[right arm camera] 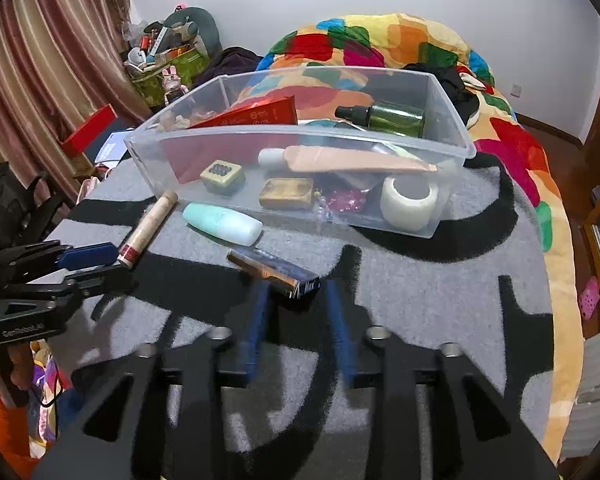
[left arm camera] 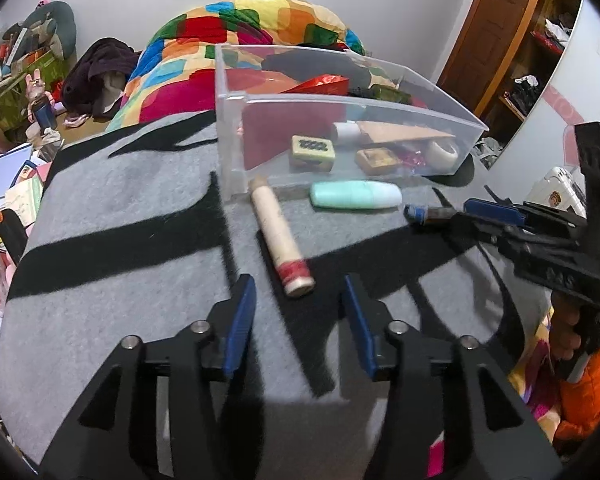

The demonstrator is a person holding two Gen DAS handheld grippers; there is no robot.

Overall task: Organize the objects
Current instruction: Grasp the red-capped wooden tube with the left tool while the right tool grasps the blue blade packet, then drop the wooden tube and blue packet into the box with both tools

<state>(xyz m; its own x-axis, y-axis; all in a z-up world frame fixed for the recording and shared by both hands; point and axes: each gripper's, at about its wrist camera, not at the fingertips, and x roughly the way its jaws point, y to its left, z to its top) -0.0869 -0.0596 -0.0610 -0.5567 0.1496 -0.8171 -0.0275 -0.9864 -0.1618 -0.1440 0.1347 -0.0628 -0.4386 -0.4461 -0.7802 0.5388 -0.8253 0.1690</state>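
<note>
A beige tube [left arm camera: 276, 232] with a red band lies on the grey mat, its banded end between the tips of my left gripper [left arm camera: 298, 282]. The pads stand clear of it, so the gripper is open. A small dark blue and brown box [right arm camera: 272, 270] lies on the mat with its near end between the tips of my right gripper [right arm camera: 296, 286], and a gap shows on each side, so that gripper is open too. A mint bottle [right arm camera: 222, 224] lies between tube and box, in front of the clear bin [right arm camera: 300, 132]. The left wrist view shows the right gripper [left arm camera: 466, 212] at the box [left arm camera: 424, 214].
The bin holds several items: a red tube [right arm camera: 248, 114], a green bottle [right arm camera: 396, 118], a tape roll [right arm camera: 410, 196] and small tiles. The grey and black mat [left arm camera: 120, 208] covers a bed with a colourful quilt [left arm camera: 260, 20]. Clutter [left arm camera: 16, 80] stands at the left.
</note>
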